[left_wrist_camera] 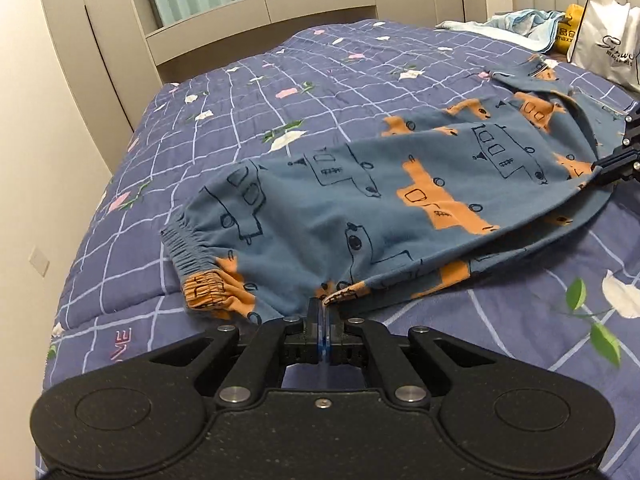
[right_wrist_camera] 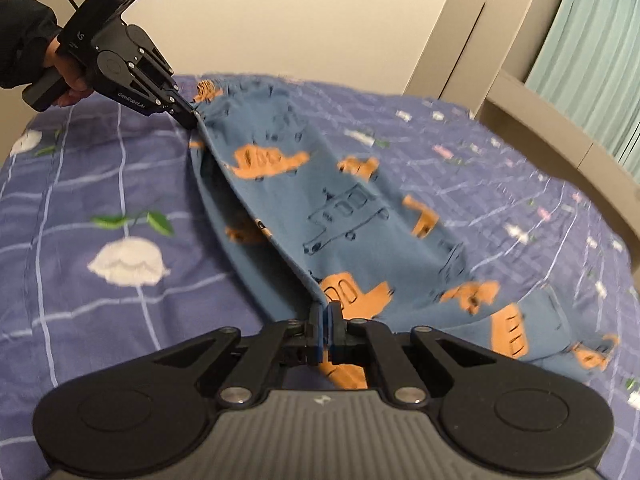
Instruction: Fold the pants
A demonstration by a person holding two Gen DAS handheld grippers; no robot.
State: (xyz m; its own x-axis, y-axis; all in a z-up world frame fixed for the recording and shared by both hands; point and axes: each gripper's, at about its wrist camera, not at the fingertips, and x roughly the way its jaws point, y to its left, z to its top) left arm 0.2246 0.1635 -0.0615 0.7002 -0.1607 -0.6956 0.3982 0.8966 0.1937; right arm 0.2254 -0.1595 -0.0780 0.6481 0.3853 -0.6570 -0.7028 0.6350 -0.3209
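The pants [left_wrist_camera: 400, 200] are blue with orange and outlined truck prints and lie across the bed; they also show in the right wrist view [right_wrist_camera: 340, 216]. My left gripper [left_wrist_camera: 323, 306] is shut on the pants' near edge, beside the gathered elastic cuff [left_wrist_camera: 200, 256]. My right gripper [right_wrist_camera: 325, 312] is shut on the same edge further along. The edge is lifted and stretched between the two grippers. The left gripper also shows in the right wrist view [right_wrist_camera: 192, 118], and the right gripper shows in the left wrist view [left_wrist_camera: 600, 168].
The bed has a purple-blue checked quilt [left_wrist_camera: 280, 92] with flower prints. White bags [left_wrist_camera: 608, 44], a yellow bag [left_wrist_camera: 570, 28] and light blue cloth [left_wrist_camera: 520, 26] lie at its far right. A beige headboard frame [left_wrist_camera: 280, 12] and a wall [left_wrist_camera: 40, 160] border the bed.
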